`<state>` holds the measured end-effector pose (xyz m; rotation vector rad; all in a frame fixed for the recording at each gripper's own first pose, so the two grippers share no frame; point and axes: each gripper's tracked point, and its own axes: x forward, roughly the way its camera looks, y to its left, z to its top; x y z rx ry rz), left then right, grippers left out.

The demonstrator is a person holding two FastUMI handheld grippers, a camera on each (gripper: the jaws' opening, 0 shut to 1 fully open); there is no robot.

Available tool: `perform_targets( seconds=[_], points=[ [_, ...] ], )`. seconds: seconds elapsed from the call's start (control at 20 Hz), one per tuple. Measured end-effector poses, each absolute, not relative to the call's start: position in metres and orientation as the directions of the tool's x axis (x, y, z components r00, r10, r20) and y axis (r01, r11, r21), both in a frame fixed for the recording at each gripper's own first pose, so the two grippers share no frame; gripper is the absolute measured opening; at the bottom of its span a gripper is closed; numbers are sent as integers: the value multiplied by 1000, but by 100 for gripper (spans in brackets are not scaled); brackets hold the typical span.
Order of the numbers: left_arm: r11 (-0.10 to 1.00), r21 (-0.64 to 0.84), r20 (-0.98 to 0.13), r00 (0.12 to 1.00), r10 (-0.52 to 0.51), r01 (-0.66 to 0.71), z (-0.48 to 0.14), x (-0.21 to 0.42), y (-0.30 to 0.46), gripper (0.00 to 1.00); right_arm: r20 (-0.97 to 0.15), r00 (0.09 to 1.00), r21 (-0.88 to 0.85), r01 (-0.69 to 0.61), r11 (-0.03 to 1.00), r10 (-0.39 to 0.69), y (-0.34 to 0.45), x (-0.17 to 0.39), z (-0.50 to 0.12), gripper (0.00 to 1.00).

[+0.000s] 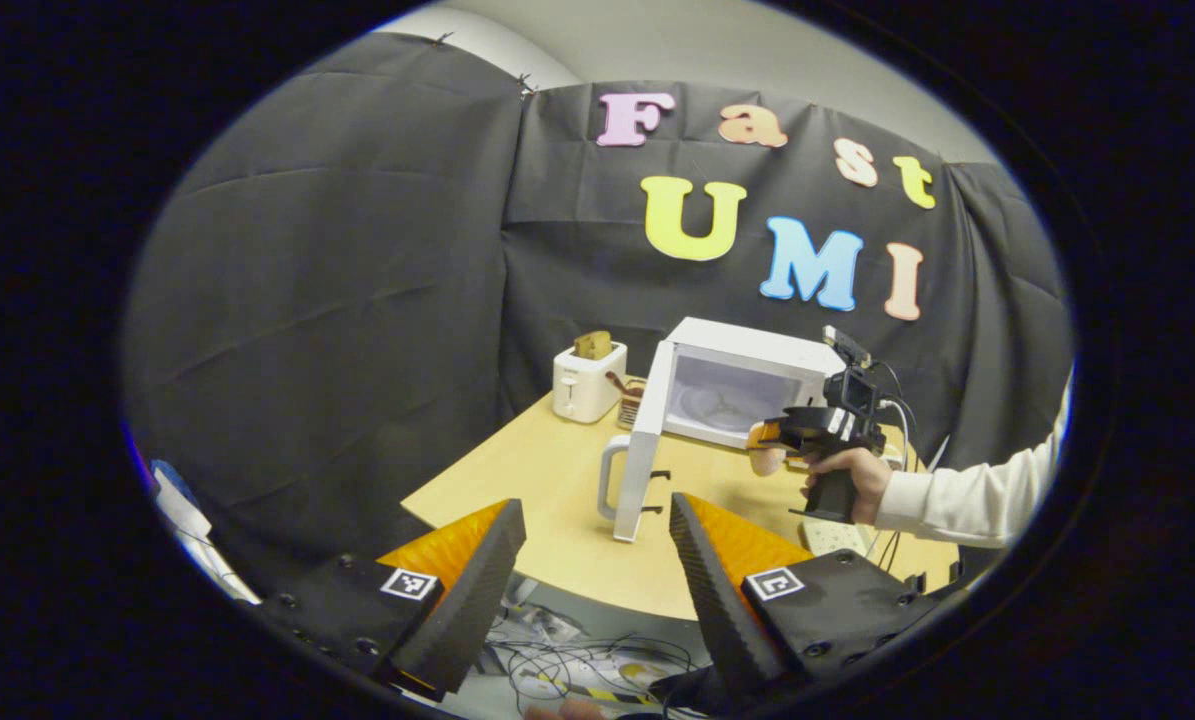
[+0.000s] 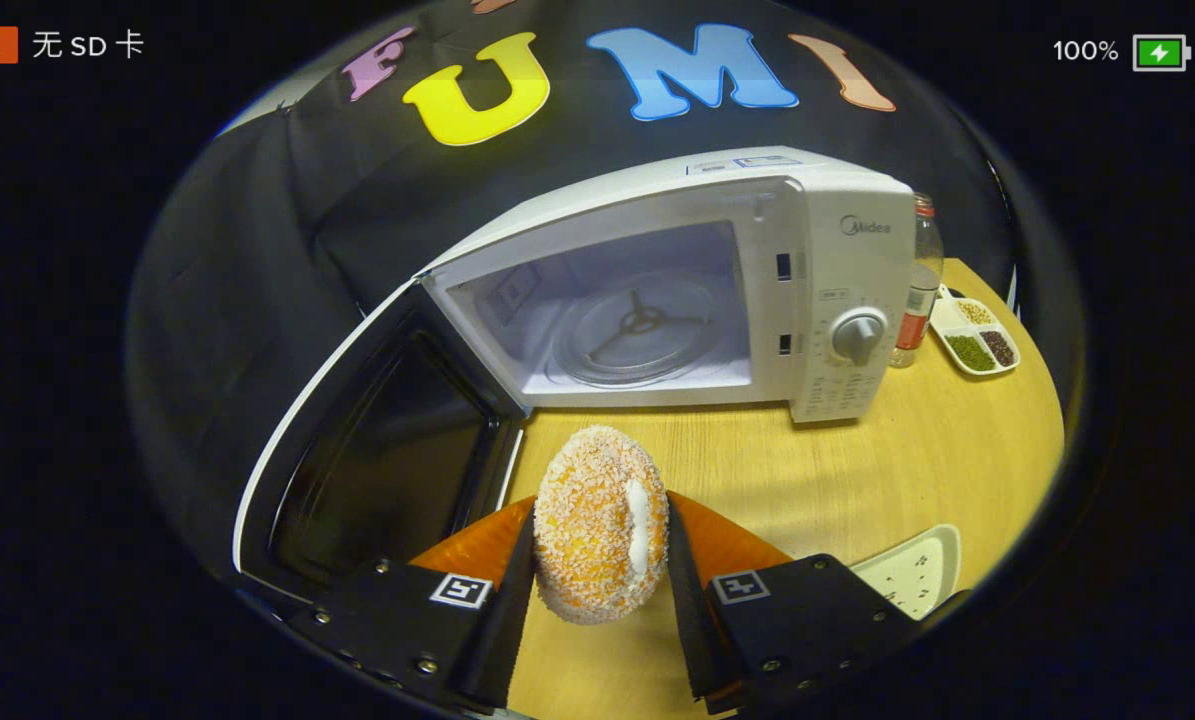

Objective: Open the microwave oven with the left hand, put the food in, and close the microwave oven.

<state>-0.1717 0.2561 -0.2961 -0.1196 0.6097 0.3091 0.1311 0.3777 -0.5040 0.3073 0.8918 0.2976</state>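
Observation:
The white microwave (image 2: 837,260) stands on the wooden table (image 2: 917,450) with its door (image 2: 377,450) swung wide open to the left and a bare glass turntable (image 2: 637,335) inside. My right gripper (image 2: 599,525) is shut on a crumb-coated orange pastry (image 2: 597,520), held above the table just in front of the cavity. In the left gripper view, my left gripper (image 1: 597,520) is open with nothing between its fingers, back from the table's near edge and facing the microwave (image 1: 737,385) and the edge of its door (image 1: 637,450). There a hand holds the right gripper (image 1: 772,440) before the opening.
A white toaster (image 1: 587,380) with bread in it stands at the table's far left. Right of the microwave are a bottle (image 2: 922,280) and a small tray of beans (image 2: 977,340). A white plate (image 2: 912,570) lies at the near right. Cables (image 1: 577,665) trail on the floor below.

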Motion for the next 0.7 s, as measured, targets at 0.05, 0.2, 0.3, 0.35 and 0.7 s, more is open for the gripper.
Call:
perform_targets(
  seconds=[0.05, 0.2, 0.3, 0.35, 0.7],
  points=[
    [943, -6, -590, 762, 265, -332, -297, -165, 258, 95, -697, 600, 412, -112, 904, 392, 385, 143, -507, 65],
    [926, 42, -610, 724, 322, -376, -300, -155, 268, 96, -668, 619, 469, -81, 879, 413, 404, 174, -521, 65],
    [917, 55, -631, 698, 339, -395, -303, -156, 269, 92, -644, 652, 487, -56, 872, 401, 409, 196, -529, 65],
    [911, 71, -644, 679, 353, -406, -306, -157, 272, 96, -625, 671, 506, -42, 862, 399, 414, 207, -530, 65],
    [879, 101, -712, 583, 391, -466, -323, -162, 272, 93, -511, 798, 555, 23, 831, 320, 420, 274, -551, 65]
  ],
)
